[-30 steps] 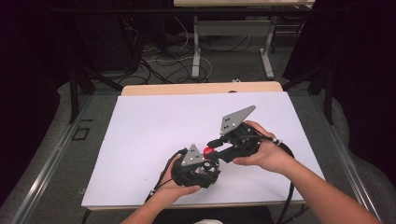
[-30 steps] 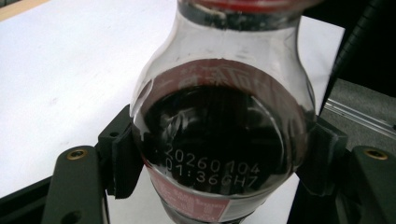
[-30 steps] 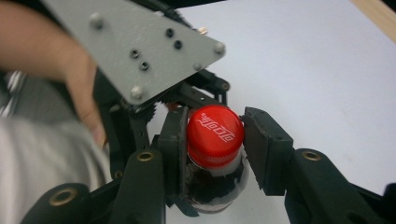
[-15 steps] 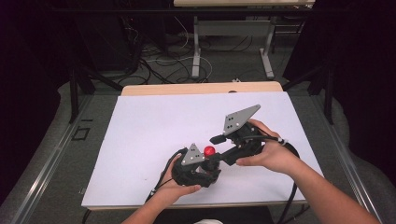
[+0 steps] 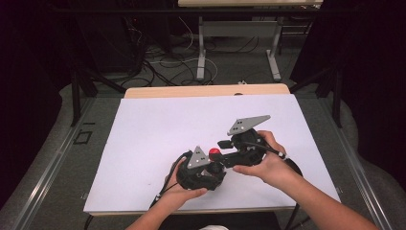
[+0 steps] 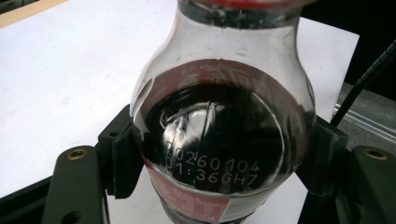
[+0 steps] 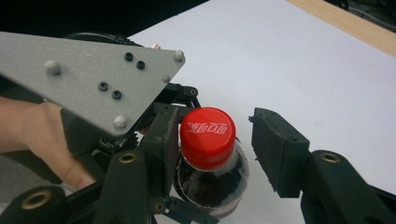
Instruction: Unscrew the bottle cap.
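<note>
- The small clear plastic cola bottle (image 6: 219, 140) with a red screw cap (image 7: 207, 135) is standing near the front edge of the white table sheet (image 5: 158, 129).
- The left gripper (image 5: 203, 171) is pinching the bottle's rounded body.
- The right gripper (image 7: 210, 154) is straddling the cap; its jaws have just been closing, with one pad touching the cap and the other standing clear.
- Full of dark liquid, the bottle probably handles heavy, smooth and slippery; the ridged cap looks the surest hold.

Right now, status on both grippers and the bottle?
Left gripper shut on cola bottle. Right gripper open around red cap, jaws just closing, one finger beside it, other apart. White table unobstructed.
</note>
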### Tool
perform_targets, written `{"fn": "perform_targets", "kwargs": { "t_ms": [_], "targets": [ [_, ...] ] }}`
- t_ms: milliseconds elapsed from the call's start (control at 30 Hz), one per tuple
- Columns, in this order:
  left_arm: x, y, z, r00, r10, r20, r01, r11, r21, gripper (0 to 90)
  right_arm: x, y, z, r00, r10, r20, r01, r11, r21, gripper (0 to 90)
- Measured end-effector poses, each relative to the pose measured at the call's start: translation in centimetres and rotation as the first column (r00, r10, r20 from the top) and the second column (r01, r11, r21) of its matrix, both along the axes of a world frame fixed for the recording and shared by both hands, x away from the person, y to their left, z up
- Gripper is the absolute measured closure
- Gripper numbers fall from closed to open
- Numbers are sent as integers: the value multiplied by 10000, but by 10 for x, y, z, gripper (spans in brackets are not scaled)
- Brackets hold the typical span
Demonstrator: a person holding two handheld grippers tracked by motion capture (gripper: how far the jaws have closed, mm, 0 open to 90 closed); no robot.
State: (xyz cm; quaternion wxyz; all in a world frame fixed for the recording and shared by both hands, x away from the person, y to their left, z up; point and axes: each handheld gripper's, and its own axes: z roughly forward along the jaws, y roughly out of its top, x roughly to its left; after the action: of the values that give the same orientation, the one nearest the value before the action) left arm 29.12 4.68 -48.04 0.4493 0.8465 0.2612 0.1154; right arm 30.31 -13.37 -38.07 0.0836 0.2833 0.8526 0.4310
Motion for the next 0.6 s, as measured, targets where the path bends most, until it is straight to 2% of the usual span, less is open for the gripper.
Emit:
{"fn": "perform_targets", "kwargs": {
  "t_ms": [100, 133, 167, 267, 300, 367, 400, 433, 467, 500, 533, 567, 600],
  "targets": [
    [0, -1, 0, 9999, 39, 124, -39, 10000, 26, 299, 0, 3, -2, 9996, -137, -249, 136, 9999, -56, 531],
    [0, -1, 0, 9999, 50, 123, -50, 10000, 2, 299, 1, 3, -2, 9992, -41, -387, 39, 10000, -53, 572],
    [0, -1, 0, 9999, 69, 117, -69, 10000, -2, 299, 0, 4, -3, 9990, -166, -413, 165, 9999, -49, 600],
    [-1, -1, 0, 10000, 24, -11, -24, 10000, 34, 299, 3, 4, -3, 9997, 103, -217, -106, 9999, -129, 606],
    [-1, 0, 0, 10000, -40, 42, 40, 10000, 17, 299, 4, 4, -2, 9986, 465, -241, -471, 9985, -273, 608],
    [-1, 0, 0, 9998, -186, 43, 186, 9998, 2, 299, 13, 2, 2, 9835, 1790, -263, -1804, 9811, -700, 611],
    [-1, 0, 0, 9998, -186, 43, 186, 9998, 2, 300, 13, 2, 2, 9835, 1790, -263, -1804, 9811, -700, 611],
    [-2, 1, 0, 9996, -262, -48, 262, 9997, -14, 299, 21, 1, 3, 9669, 2514, -444, -2541, 9647, -692, 611],
    [-2, 1, 0, 9996, -262, -48, 262, 9997, -14, 299, 26, 0, 3, 9499, 3098, -416, -3122, 9470, -758, 611],
    [-2, 1, 0, 9991, -422, -37, 422, 9991, 33, 299, 30, 0, 4, 9256, 3766, -379, -3785, 9216, -855, 612],
    [-4, 0, 0, 9990, -401, -221, 401, 9992, -1, 299, 30, 0, 4, 9256, 3766, -379, -3785, 9216, -855, 612],
    [-3, 0, -1, 9989, -451, -83, 451, 9990, 10, 299, 36, -1, 4, 8829, 4688, -261, -4689, 8773, -1028, 612],
    [-3, 0, -2, 9989, -470, -16, 470, 9989, -13, 299, 36, -1, 4, 8829, 4688, -261, -4689, 8773, -1028, 612]
  ]
}}
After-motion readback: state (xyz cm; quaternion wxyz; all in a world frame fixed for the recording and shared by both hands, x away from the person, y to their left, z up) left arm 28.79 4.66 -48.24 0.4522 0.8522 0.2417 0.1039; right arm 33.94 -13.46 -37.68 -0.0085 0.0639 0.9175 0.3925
